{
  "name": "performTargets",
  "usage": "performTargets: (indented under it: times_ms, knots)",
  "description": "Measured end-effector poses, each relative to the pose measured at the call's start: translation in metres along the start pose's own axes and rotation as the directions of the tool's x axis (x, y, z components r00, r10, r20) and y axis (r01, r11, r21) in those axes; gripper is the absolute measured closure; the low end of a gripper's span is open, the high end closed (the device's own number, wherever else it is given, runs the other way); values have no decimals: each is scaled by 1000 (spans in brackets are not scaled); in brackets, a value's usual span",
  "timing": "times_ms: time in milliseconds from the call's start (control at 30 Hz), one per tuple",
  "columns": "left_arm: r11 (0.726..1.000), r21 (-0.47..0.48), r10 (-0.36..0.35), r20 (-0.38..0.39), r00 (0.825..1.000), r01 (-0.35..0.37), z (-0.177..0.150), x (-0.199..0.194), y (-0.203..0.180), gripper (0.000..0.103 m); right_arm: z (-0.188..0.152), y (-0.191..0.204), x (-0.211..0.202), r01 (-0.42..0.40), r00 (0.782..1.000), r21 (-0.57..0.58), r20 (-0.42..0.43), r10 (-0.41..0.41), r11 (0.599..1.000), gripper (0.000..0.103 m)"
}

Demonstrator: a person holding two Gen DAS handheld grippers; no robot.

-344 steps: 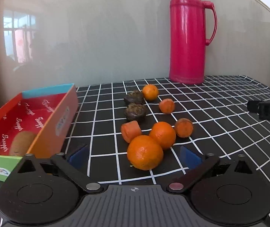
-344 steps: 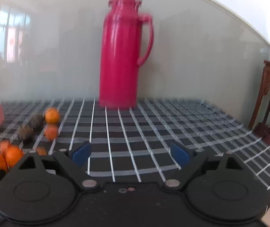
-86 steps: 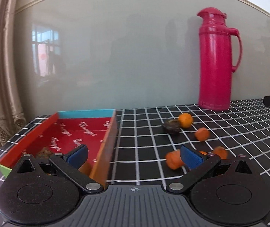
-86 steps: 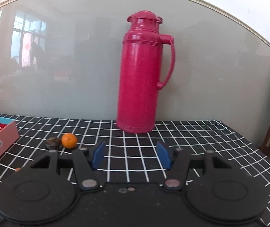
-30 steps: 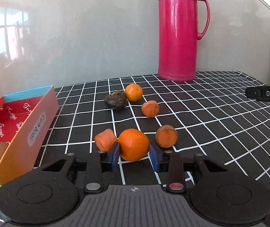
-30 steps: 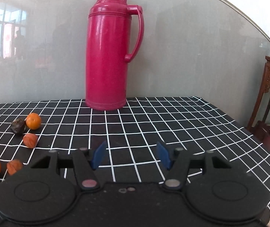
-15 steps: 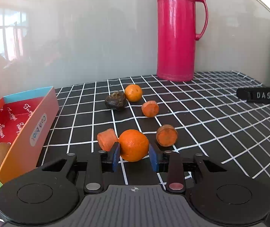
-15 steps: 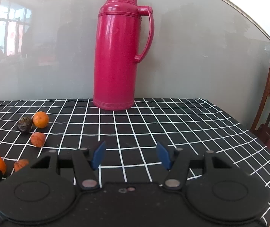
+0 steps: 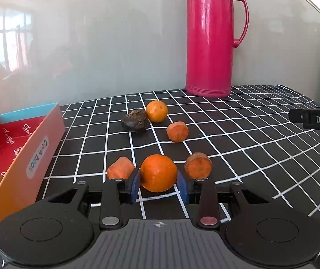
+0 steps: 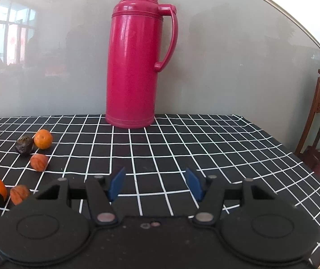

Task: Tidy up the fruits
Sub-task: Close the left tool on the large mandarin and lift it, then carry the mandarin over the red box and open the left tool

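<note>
Since a second ago my left gripper (image 9: 158, 185) has barely shifted; its jaws are easing open a touch, blue pads hugging the orange (image 9: 158, 172). Left of that orange sits the box (image 9: 28, 148), my drop-off. My right gripper (image 10: 155, 183), half open and empty, lies farther right.

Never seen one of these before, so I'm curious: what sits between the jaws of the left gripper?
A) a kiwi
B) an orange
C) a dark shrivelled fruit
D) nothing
B: in the left wrist view the orange sits between the blue pads of the left gripper, whose jaws are opening.
</note>
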State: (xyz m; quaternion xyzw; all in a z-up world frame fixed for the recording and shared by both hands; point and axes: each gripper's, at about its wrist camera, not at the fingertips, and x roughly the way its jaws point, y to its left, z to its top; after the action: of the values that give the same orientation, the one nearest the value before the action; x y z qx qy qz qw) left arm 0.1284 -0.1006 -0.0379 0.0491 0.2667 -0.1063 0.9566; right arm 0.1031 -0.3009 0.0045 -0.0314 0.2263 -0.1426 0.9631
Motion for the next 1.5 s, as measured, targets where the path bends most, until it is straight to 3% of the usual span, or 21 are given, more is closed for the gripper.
performTargets:
  times_ms: [233, 700, 1000, 1500]
  knots:
    - [1000, -29, -5, -43, 999, 3, 2, 11, 5, 67, -2, 0, 3, 4, 1000, -1, -7, -4, 1000, 44]
    - [999, -10, 47, 44, 998, -46, 7, -16, 22, 67, 2, 14, 0, -16, 1000, -11, 3, 16, 1000, 44]
    - [992, -31, 124, 118, 985, -121, 16, -54, 61, 67, 11, 43, -8, -61, 998, -26, 25, 62, 998, 44]
    - [942, -155, 314, 87, 945, -299, -2, -77, 164, 67, 17, 99, -14, -137, 990, -75, 32, 140, 988, 44]
